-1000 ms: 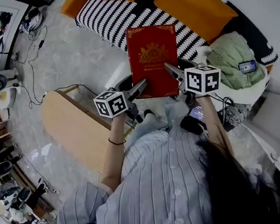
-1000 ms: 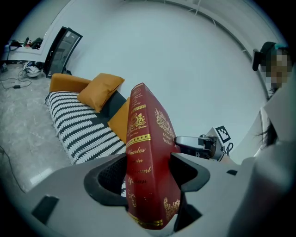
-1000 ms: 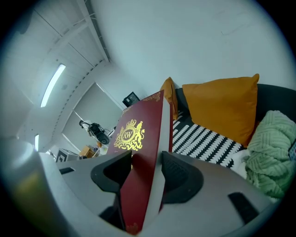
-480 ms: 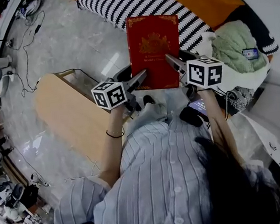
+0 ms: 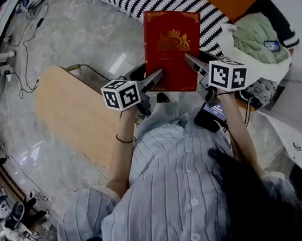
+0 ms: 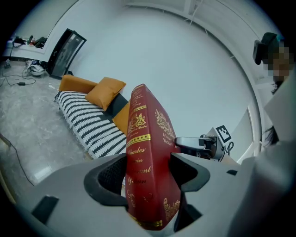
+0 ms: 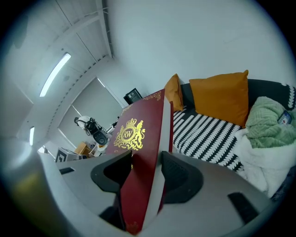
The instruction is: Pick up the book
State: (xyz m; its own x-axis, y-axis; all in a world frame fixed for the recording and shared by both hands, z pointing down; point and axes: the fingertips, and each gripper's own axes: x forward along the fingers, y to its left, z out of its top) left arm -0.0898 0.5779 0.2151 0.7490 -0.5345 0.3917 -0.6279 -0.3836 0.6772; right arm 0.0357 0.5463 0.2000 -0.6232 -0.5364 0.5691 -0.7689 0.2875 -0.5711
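2 grippers hold a red book [image 5: 173, 46] aloft over the floor [image 5: 75, 39]: left gripper [image 5: 155, 78] clenched on its spine, right gripper [image 5: 191, 63] on its page edge. Corner-only grips may let it tip.

The book [image 5: 174, 49] has a smooth red cover with shiny gold foil. At its nine o'clock the floor [image 5: 75, 39] is glossy stone. The bench [image 5: 71, 113] at seven o'clock is matt pale wood, and the blanket [image 5: 258, 36] at three o'clock is nubbly green cloth.
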